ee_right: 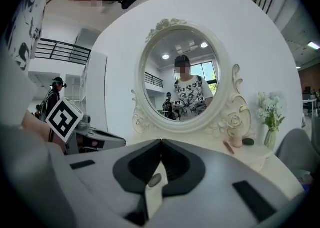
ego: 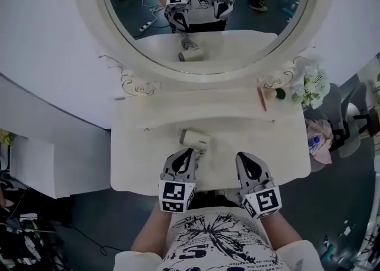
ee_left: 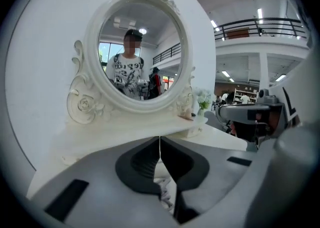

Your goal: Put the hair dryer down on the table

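Your left gripper (ego: 190,153) at lower centre-left, grey jaws pressed together on nothing, the glossy cream-white plastic hair dryer (ego: 195,139) with its stubby round barrel lying on the pale matte dressing table (ego: 136,160) just past those tips, your right gripper (ego: 243,158) further right, jaws likewise together, clear of the dryer.

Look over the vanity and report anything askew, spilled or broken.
Nothing stands out. The hair dryer lies on its side on the table, and a thin pink stick rests on the raised shelf; no spill or damage shows.
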Tool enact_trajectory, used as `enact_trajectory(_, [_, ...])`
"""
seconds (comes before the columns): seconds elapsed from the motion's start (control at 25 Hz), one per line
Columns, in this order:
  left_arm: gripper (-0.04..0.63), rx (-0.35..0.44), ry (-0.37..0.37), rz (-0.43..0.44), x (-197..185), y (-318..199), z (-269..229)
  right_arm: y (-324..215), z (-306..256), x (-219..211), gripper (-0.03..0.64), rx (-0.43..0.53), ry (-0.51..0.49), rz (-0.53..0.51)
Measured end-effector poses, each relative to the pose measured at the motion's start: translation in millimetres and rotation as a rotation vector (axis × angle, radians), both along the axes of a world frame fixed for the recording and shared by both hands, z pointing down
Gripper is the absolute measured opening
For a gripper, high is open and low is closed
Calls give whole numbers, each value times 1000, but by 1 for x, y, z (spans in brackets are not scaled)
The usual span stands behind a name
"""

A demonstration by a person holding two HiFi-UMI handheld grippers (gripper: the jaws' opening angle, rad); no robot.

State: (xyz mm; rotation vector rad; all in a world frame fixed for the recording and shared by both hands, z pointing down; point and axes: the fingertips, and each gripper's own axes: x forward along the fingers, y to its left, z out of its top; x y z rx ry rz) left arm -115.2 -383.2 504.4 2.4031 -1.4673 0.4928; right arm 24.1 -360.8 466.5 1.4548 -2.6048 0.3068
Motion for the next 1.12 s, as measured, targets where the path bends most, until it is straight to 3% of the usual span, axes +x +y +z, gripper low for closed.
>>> enact_trajectory(0.4, [21, 253, 37, 18, -5, 3, -95, -8, -47, 5, 17, 126, 25, -4])
enact_trajectory(0.64, [21, 340, 95, 45, -1, 2, -123, -14, -63, 13, 18, 172, 23, 12])
enact_trajectory(0.88, [22, 356, 146, 71, 3, -3, -129, -20, -67, 16, 18, 183, 18, 23])
enact_trajectory(1.12, [23, 344, 148, 70, 4, -6, -127, -24, -66, 20, 18, 175, 15, 44])
